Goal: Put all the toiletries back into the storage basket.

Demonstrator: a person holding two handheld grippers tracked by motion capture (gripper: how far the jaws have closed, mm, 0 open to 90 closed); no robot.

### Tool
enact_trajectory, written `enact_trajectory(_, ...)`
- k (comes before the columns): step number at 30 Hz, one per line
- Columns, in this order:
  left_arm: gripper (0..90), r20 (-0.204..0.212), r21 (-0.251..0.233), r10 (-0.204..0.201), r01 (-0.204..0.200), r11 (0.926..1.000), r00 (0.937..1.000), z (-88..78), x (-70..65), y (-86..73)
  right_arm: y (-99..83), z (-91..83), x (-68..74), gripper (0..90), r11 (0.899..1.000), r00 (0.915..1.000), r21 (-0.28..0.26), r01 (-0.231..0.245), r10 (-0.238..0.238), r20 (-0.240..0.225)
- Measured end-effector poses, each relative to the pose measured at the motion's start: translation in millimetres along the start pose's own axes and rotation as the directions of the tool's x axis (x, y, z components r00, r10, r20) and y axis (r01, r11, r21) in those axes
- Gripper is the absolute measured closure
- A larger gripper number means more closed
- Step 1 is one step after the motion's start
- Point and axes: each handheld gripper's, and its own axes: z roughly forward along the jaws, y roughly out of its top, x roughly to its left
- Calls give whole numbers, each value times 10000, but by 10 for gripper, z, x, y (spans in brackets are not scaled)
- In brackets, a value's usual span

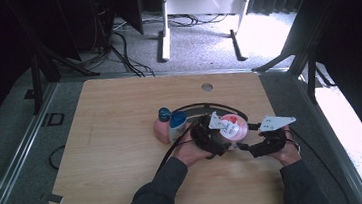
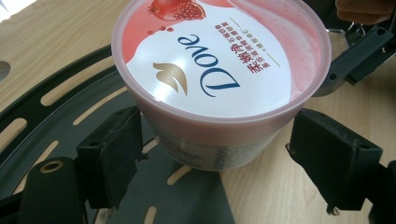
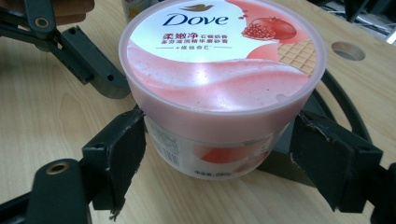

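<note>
A pink Dove tub point(image 1: 235, 126) with a pomegranate lid stands on the table, partly over a black slotted ring point(image 1: 208, 105). My left gripper point(image 1: 221, 139) comes at it from the left. In the left gripper view the tub point(image 2: 219, 70) sits between the open jaws of the left gripper point(image 2: 219, 156), with a gap at the right pad point(image 2: 327, 158). My right gripper point(image 1: 247, 146) reaches in from the right. In the right gripper view the tub point(image 3: 219, 84) is straddled closely by the right gripper point(image 3: 219, 156), its left pad point(image 3: 119, 154) near the wall.
Two small bottles stand just left of the tub: a pink one point(image 1: 163, 127) and a white one point(image 1: 177, 126), both with blue caps. The wooden table point(image 1: 118, 153) has a round cable hole point(image 1: 207, 87) near its far edge. Cables trail from both grippers.
</note>
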Motion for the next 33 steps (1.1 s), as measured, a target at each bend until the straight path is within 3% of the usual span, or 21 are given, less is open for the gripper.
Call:
enact_trajectory(17, 181, -334, -65, -576, 574, 9983, 9978, 108, 84, 44, 34, 79, -155, 194, 9999, 9999, 133, -59, 57, 109)
enact_trajectory(33, 183, -721, 127, -310, 320, 9994, 9969, 166, 153, 138, 96, 100, -299, 199, 9990, 9998, 431, 87, -95, 165)
